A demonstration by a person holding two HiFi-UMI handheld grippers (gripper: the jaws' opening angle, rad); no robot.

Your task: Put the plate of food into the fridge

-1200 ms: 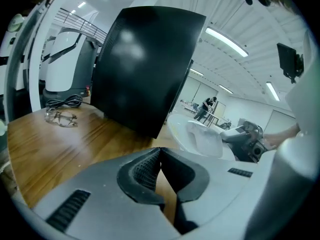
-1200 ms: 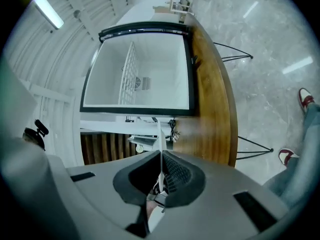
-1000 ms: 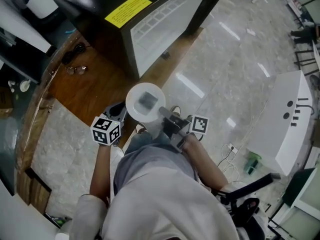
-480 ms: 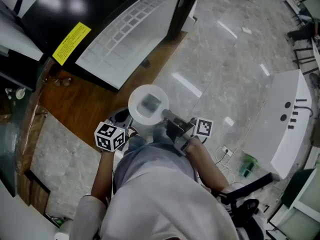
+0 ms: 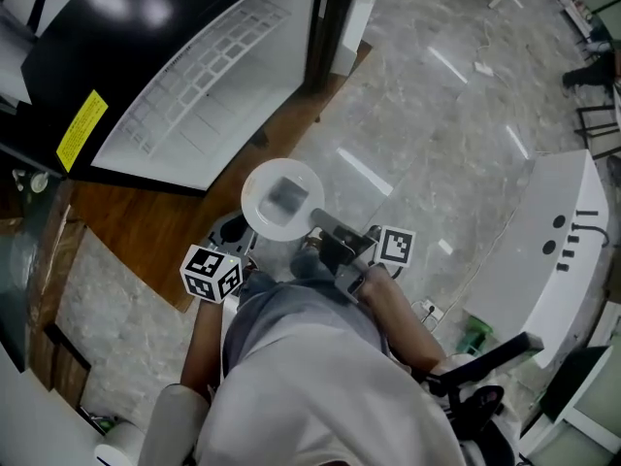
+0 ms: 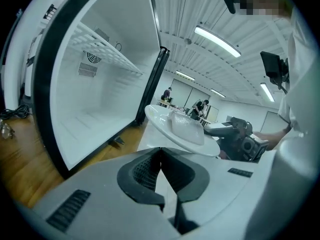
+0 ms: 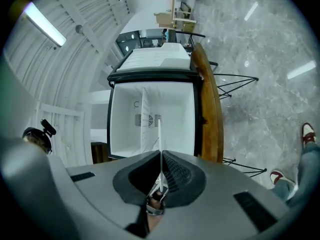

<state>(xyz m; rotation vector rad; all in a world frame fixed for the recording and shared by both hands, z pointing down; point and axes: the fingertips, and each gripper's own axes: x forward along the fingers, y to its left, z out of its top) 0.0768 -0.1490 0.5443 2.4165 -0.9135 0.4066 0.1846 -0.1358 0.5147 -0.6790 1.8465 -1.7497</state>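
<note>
The plate (image 5: 281, 200) with its food (image 5: 286, 195) hangs in the air in front of the person, short of the open fridge (image 5: 194, 95) and not yet inside it. The right tool (image 5: 318, 226) is clenched on the plate's near rim; in the right gripper view that rim shows edge-on as a thin white line pinched between the pads. The left tool (image 5: 233, 231) is clenched too, with nothing in it, and sits just beside and below the plate without carrying it.

The main risk is that single pinch on one edge. All the weight hangs beyond the jaws, so a jolt or a quick swing could tip the far side down and slide the food off, or work the smooth rim out of the pads. The fridge opening is bare and white, with a wire shelf (image 6: 107, 46) high up. A reach that goes in too high or off to one side could knock the far rim on the shelf or the dark frame and lever the plate loose. Bringing the empty left tool under the plate would likely steady it.
</note>
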